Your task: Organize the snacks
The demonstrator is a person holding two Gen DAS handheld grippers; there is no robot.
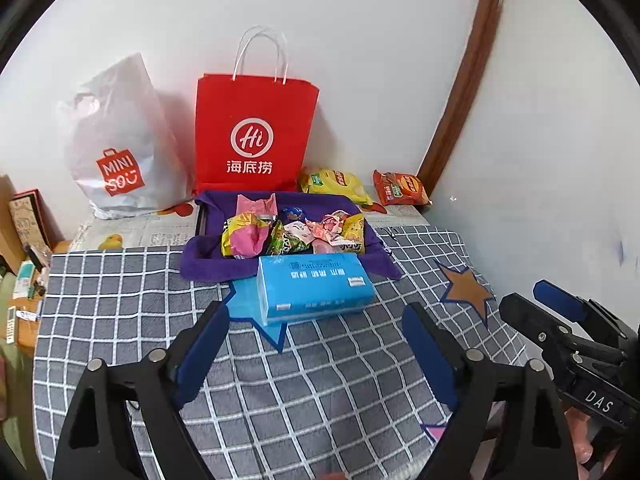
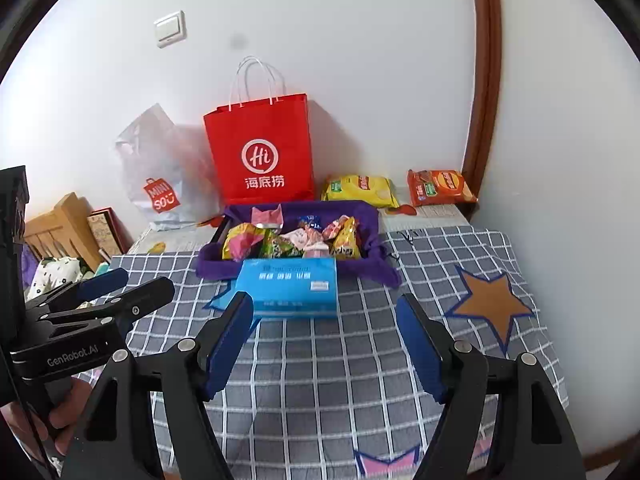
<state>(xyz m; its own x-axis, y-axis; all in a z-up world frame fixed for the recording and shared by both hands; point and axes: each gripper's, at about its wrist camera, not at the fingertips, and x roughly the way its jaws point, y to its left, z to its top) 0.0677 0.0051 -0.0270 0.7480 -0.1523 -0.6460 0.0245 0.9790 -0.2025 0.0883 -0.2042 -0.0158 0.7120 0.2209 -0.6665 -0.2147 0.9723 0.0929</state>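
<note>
White wall (image 1: 360,40) behind, brown wooden frame (image 1: 468,80) at its right, light switch (image 2: 171,29) upper left. Grey checked cloth (image 1: 320,380) with star patches covers the bed surface; a strip of printed paper (image 1: 132,232) lies along the wall side. Red paper bag (image 1: 254,132) stands upright against the wall, white plastic bag (image 1: 116,152) leaning just left of it. Purple-lined tray (image 1: 200,256) sits in front of the red bag, holding a heap of small snack packets (image 1: 292,232). Blue tissue pack (image 1: 316,288) lies touching the tray's near edge. Yellow chip bag (image 1: 336,184) and red-orange chip bag (image 1: 400,188) lie flat on the paper strip right of the red bag, outside the tray. Left gripper (image 1: 316,344): angled down toward the cloth, jaws wide apart, nothing between them, short of the tissue pack. Right gripper (image 2: 326,336): same downward tilt, jaws spread, empty, alongside the left. A hand (image 2: 60,424) grips the left gripper's handle, seen in the right wrist view.
</note>
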